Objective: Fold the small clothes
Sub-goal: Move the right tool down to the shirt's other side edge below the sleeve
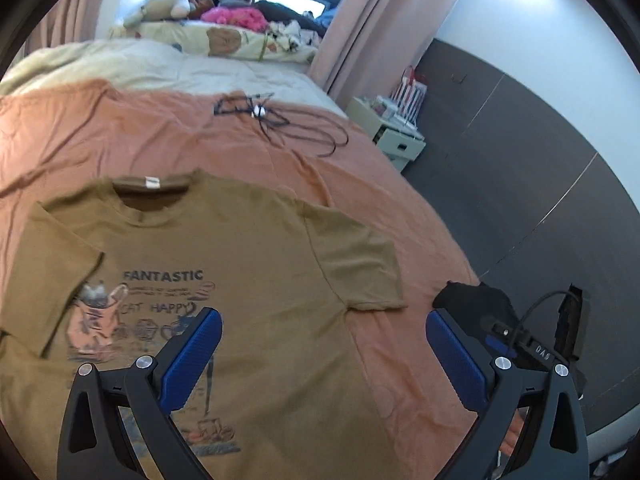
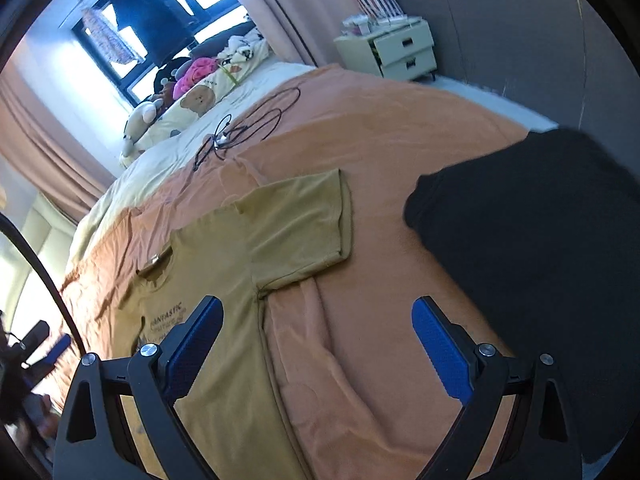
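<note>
An olive T-shirt with a "FANTASTIC" cat print lies flat, front up, on the orange bedsheet. Its collar points to the far end of the bed. My left gripper hovers open over the shirt's lower right part, one blue pad above the print and the other above bare sheet. In the right wrist view the same T-shirt lies at lower left with one sleeve spread out. My right gripper is open above the shirt's side edge and the orange bedsheet, holding nothing.
A black cable lies coiled farther up the bed. Pillows and plush toys pile at the head. A pale nightstand stands beside the bed. A large black cloth mass fills the right. The bed edge drops to dark floor.
</note>
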Available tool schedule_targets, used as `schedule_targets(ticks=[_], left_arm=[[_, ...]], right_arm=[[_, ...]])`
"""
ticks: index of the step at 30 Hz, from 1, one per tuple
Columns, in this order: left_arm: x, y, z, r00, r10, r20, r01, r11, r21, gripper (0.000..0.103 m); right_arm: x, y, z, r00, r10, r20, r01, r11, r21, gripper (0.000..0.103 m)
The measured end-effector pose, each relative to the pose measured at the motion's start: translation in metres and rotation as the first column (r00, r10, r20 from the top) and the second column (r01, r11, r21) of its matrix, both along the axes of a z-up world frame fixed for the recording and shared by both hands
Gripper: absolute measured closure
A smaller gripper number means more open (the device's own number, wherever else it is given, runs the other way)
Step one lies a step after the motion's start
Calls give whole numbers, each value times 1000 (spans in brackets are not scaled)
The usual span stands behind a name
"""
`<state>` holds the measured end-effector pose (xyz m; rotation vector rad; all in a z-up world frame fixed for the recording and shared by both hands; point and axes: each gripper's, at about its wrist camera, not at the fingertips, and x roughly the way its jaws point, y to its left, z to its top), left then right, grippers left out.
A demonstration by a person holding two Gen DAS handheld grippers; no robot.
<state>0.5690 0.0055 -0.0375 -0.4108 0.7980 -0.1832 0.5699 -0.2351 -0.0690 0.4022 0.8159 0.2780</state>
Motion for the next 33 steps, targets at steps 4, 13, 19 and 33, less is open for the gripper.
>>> schedule_targets(ticks=[4, 13, 19, 33], left_arm=[[21, -4, -19, 999, -35, -5, 35, 999, -30, 8], [70, -13, -68, 992, -68, -104, 64, 997, -45, 56], [92, -17, -89, 987, -74, -141, 67, 996, -58, 66], [138, -47, -142, 964, -115, -238, 86, 988, -128, 92]], right_arm=[[25, -1, -21, 999, 3, -43, 0, 997, 73, 8], [74, -5, -66, 992, 9, -130, 17, 981, 192, 33], [99, -17, -85, 980, -16, -197, 60, 974, 218, 49], [126, -18, -86, 982, -29, -187, 63, 983, 175, 98]])
